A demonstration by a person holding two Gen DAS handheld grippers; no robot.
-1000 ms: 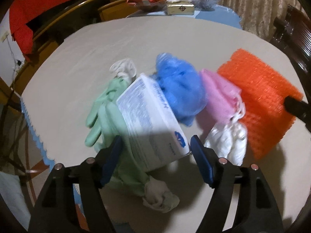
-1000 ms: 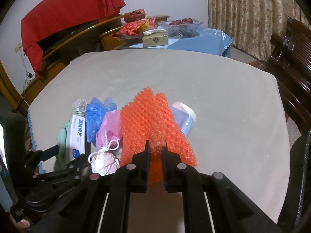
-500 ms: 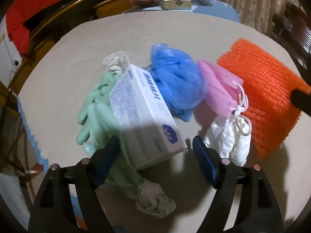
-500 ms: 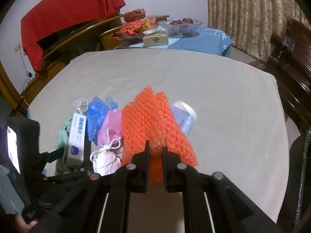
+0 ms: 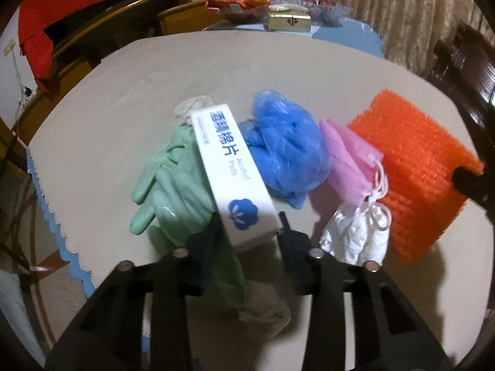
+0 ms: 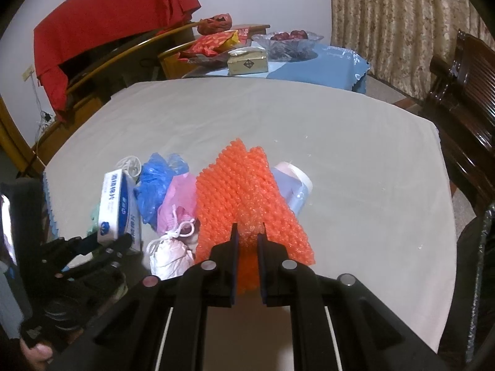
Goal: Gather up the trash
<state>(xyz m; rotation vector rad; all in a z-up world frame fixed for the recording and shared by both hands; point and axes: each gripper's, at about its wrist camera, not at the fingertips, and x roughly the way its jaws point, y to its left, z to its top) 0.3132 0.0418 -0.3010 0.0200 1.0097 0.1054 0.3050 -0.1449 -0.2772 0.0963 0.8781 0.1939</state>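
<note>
A pile of trash lies on the beige table. My left gripper is shut on the near end of a white alcohol pads box, which rests over green rubber gloves. To the right lie a crumpled blue bag, a pink bag and a knotted white bag. My right gripper is shut on the near edge of an orange bubble wrap sheet. The box also shows in the right wrist view. A pale blue tape roll lies partly under the wrap.
A second table with a blue cloth holds a gold box, snack packets and a glass bowl at the back. Dark wooden chairs stand at the right. A red cloth covers furniture at the back left.
My left gripper's jaws have closed from wide open onto the near end of the white box, which has turned on edge. My right gripper has stayed shut on the orange wrap.
</note>
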